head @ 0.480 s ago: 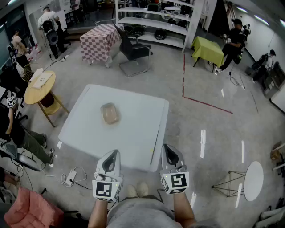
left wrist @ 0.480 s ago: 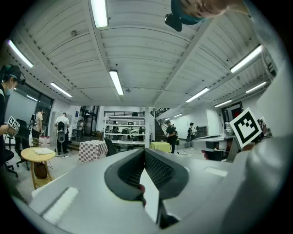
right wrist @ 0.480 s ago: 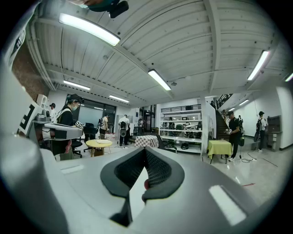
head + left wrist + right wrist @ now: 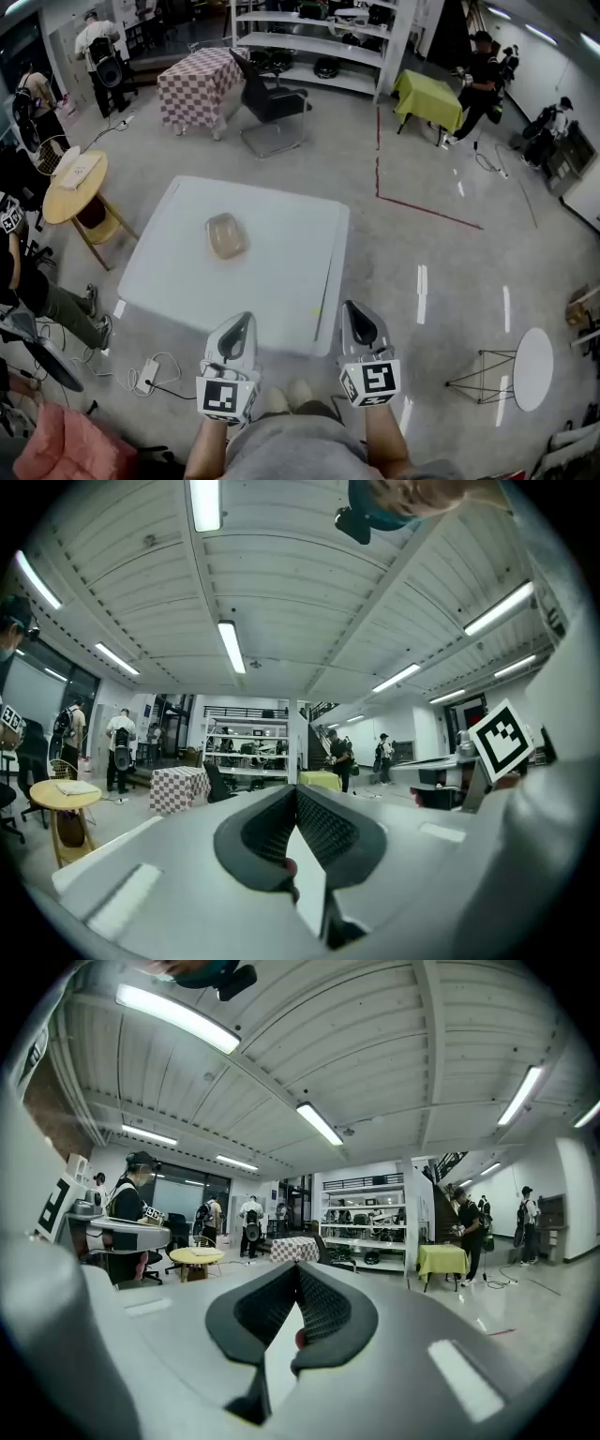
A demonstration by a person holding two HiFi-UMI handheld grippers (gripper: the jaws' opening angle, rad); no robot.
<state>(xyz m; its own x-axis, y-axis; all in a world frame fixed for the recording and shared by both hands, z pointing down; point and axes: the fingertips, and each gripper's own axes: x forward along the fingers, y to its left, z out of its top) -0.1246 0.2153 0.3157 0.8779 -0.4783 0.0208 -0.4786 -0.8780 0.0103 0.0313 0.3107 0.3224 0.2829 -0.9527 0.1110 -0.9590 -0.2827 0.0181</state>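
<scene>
Since the earlier frame the desk (image 4: 281, 267) is sitting slightly higher and further left in the head view. The room is shifting the same way, while both grippers are keeping their spots low in the frame.

- Desk: white and square, standing on the grey floor, with its near edge just ahead of the grippers.
- Around it: a round table (image 4: 73, 183) is standing off its left side. A checkered table (image 4: 195, 86) and a black chair (image 4: 272, 103) are standing beyond its far edge, well apart from it.
- Left gripper (image 4: 242, 320): its tip is hanging over the desk's near edge. In the left gripper view its jaws (image 4: 296, 794) are pressing together with nothing between them.
- Right gripper (image 4: 352, 308): it is hovering just beside the desk's near right corner. In the right gripper view its jaws (image 4: 298, 1274) are likewise meeting, empty.
- Tub (image 4: 226, 234): tan and rounded, lying on the desk left of centre. It is well apart from both grippers, and the left one is nearer.
</scene>
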